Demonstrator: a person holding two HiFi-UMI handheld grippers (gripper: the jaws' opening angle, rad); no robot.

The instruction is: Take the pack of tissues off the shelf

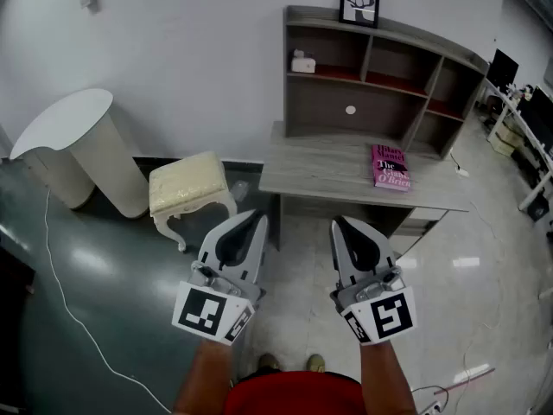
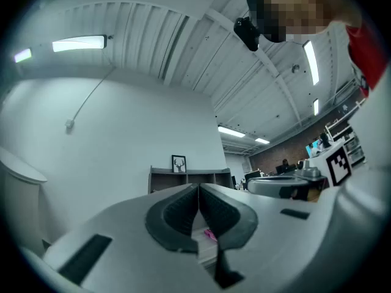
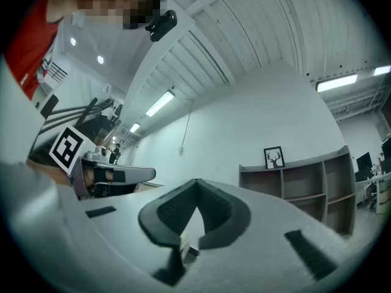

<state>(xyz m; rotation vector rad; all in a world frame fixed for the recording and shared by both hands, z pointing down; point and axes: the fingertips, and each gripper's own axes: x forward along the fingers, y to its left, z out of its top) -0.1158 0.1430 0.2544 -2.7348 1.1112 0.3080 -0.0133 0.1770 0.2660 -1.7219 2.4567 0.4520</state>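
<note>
The pack of tissues [image 1: 302, 61] is a small white packet in the top-left compartment of the grey shelf unit [image 1: 380, 80] that stands on the desk [image 1: 346, 175]. Both grippers are held low in front of me, well short of the desk. My left gripper [image 1: 257, 218] points toward the desk's left end, its jaws closed together with nothing between them. My right gripper [image 1: 339, 223] points at the desk front, jaws likewise together and empty. The shelf unit [image 2: 189, 177] is far off beyond the left gripper [image 2: 198, 185], and the same shelf unit [image 3: 299, 185] stands right of the right gripper [image 3: 197, 180].
A pink book [image 1: 390, 166] lies on the desk and a framed deer picture [image 1: 359, 2] stands on the shelf's top. A cream stool [image 1: 187, 193] and a white round table [image 1: 73, 145] stand left of the desk. A white cable [image 1: 65, 301] trails across the floor.
</note>
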